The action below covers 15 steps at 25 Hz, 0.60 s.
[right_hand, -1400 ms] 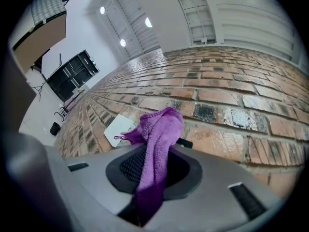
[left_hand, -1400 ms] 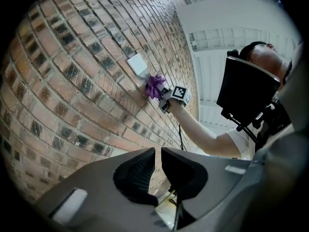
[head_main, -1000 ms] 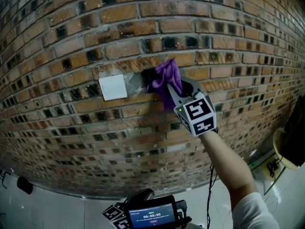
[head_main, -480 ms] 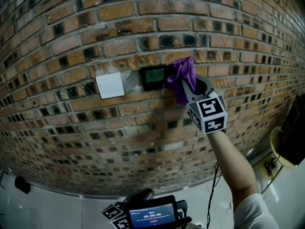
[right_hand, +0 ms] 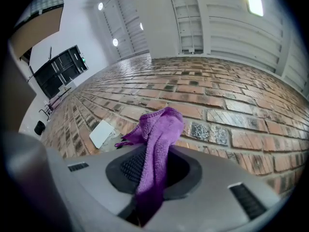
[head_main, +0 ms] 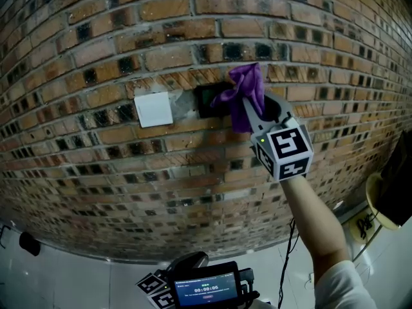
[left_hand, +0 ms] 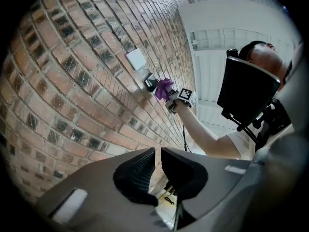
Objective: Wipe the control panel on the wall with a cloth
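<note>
On the brick wall the dark control panel shows only its left part. A purple cloth covers its right side and presses against the wall. My right gripper is shut on the cloth, its marker cube toward me. In the right gripper view the cloth runs up between the jaws and bunches on the bricks, hiding the panel. My left gripper hangs low near the floor, away from the wall. Its jaws stand nearly together with nothing between them.
A white switch plate sits just left of the panel, also seen as the plate in the right gripper view. A yellowish round object and a dark shape stand at the right edge. A cable hangs under my right arm.
The cloth slid right off the panel half a second ago, baring its screen, then came back left over the panel's right side. The left gripper stayed low.
</note>
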### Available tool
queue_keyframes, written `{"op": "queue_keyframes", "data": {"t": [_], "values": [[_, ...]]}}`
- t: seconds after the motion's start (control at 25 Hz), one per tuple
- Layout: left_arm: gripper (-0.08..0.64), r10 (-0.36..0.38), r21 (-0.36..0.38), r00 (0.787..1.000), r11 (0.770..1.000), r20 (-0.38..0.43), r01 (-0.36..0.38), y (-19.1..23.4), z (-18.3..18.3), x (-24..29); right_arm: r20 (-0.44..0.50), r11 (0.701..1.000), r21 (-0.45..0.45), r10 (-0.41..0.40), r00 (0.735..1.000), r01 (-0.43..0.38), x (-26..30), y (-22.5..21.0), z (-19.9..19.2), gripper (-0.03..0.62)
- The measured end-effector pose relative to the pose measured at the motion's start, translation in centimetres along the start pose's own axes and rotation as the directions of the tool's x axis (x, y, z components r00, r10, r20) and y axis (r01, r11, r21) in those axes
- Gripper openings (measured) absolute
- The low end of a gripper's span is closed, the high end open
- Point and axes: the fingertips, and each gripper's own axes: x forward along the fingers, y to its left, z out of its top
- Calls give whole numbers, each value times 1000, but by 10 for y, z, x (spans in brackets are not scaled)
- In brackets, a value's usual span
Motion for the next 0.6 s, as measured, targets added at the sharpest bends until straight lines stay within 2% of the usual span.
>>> {"op": "queue_keyframes", "data": {"t": [0.6], "values": [[34,45,9,999,999,31,-45,6,9,-15,32,981,24,191,981,-191,43,102,16,81]]}}
